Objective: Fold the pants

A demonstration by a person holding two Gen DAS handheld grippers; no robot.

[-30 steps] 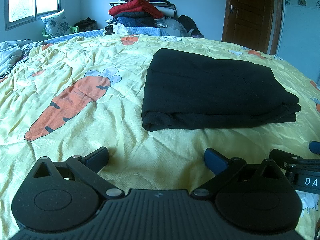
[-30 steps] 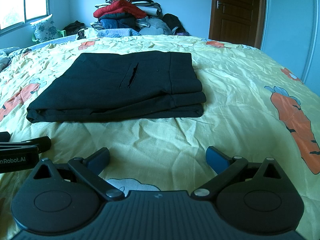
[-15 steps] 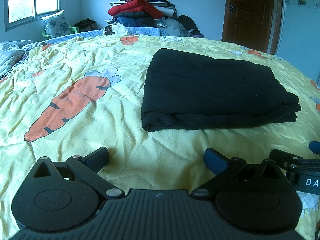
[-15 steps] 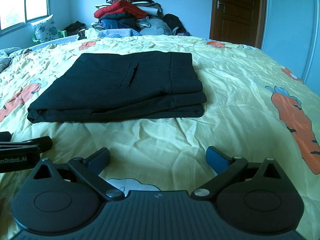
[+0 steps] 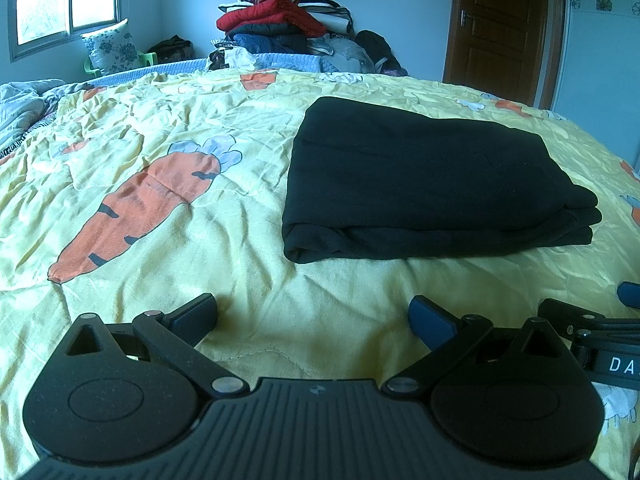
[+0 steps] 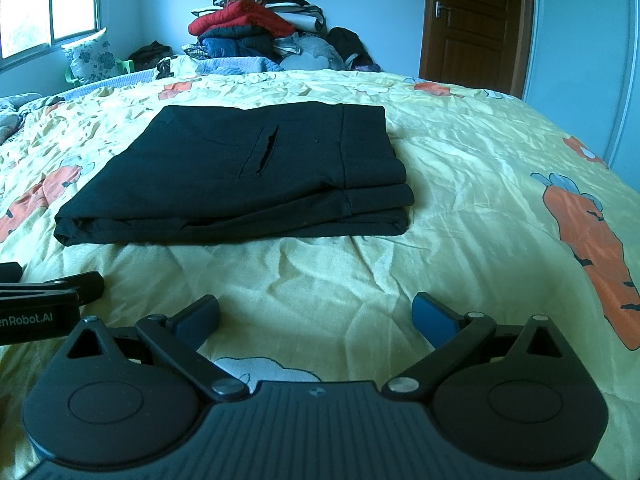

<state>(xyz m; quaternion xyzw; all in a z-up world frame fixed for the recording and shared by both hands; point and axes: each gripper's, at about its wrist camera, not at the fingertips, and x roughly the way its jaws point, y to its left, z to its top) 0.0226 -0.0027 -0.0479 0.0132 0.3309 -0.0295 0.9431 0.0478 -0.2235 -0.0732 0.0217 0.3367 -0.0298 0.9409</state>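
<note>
Nothing is seen to have moved since the earlier frames. The left tongs [image 5: 312,312] and right tongs [image 6: 316,312] are held spread wide and empty, above the carrot-print bedspread [image 6: 480,160]. The folded black pants [image 6: 248,172] are laid just ahead, untouched.

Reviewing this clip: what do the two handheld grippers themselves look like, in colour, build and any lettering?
Both look alike: the left gripper and right gripper have a black ribbed body, two round black discs, silver pivot pins and angled black linkages ending in blue finger pads. White lettering shows on each gripper's side as seen from the other camera, cut off at the frame edge: "DA" and "enRobot.AI". No cables, hands or sleeves visible.
</note>
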